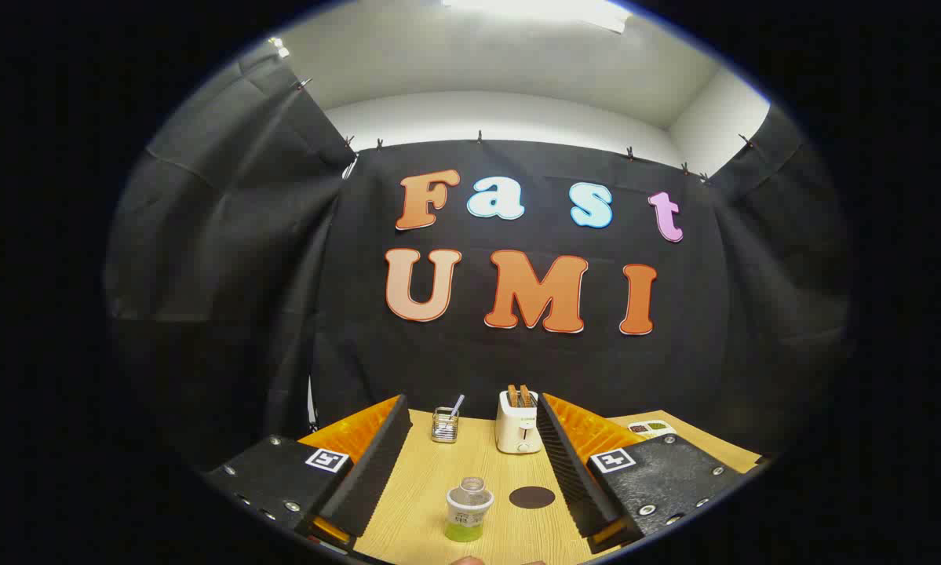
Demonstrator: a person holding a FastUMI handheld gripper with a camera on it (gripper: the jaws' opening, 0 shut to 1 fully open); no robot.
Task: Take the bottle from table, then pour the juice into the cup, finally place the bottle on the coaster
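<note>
The right finger (568, 463) of the gripper (470, 439) hides the right edge of the toaster (517, 424) and part of a small pale device (652, 428) on the counter (423, 502). The bottle's (468, 510) label is too small to read. The holder (444, 424) contents are too small to identify.

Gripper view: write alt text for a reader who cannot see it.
The gripper is open, its two black fingers spread over a wooden table, with a small bottle of green juice standing between them, untouched. A dark round coaster lies just beside the bottle; beyond stand a white toaster and a glass cup holding a straw.
</note>
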